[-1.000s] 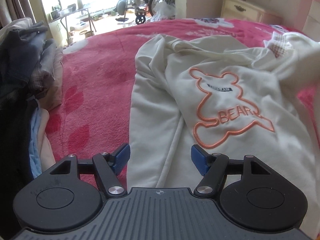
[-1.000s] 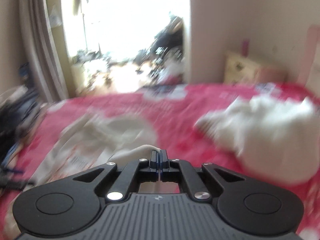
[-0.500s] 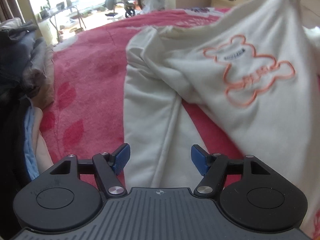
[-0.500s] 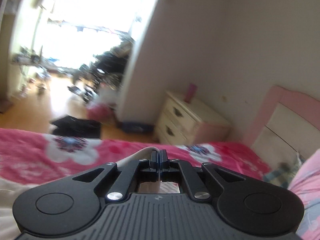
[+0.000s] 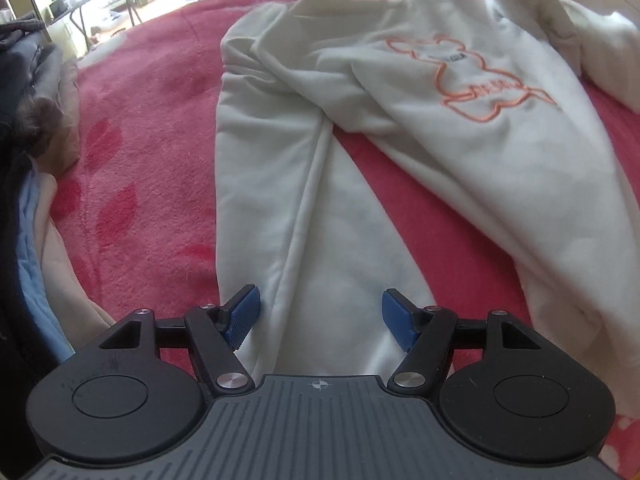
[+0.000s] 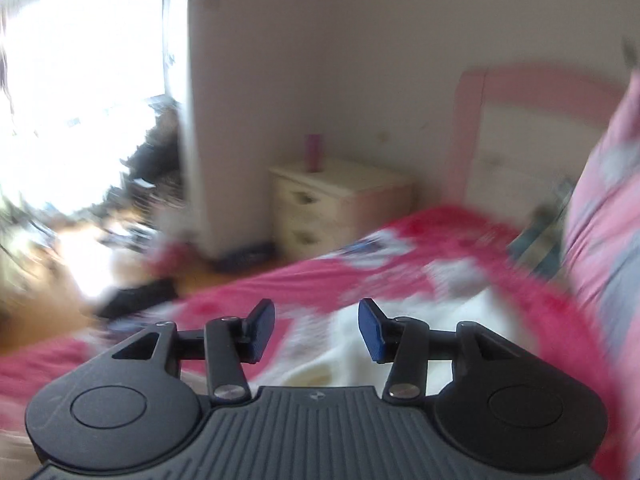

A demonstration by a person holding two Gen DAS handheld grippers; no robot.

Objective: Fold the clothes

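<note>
One white sweatshirt (image 5: pixel 460 128) lies spread on the bed (image 5: pixel 152 128), which is covered in a red flowered blanket. Its body runs from the middle of the left wrist view out toward 2 o'clock, and one sleeve (image 5: pixel 312 240) stretches down to 6 o'clock, ending between the fingers of the left gripper (image 5: pixel 318 318). The jaws are spread wide, one blue pad on either side of the sleeve — neither is pressing the cloth. On the chest sits one bear outline (image 5: pixel 472 80) stitched in orange; there is lettering inside it, orange below and a small dark strip above, but it is too blurred to read.

A strip of bare blanket shows between sleeve and body, and a broad open stretch of bed runs from 9 to 11 o'clock. At the far 9 o'clock edge stands one pile of clothes (image 5: pixel 28 128) — dark, grey, beige and pale blue layers.

The right wrist view is blurred. The right gripper (image 6: pixel 316 330) has its jaws apart with nothing between them, above white cloth (image 6: pixel 452 320) on the red blanket. At 12 o'clock stands one cream nightstand (image 6: pixel 340 204) with one pink bottle (image 6: pixel 314 154) on top; at 2 o'clock is a pink headboard (image 6: pixel 532 120).
</note>
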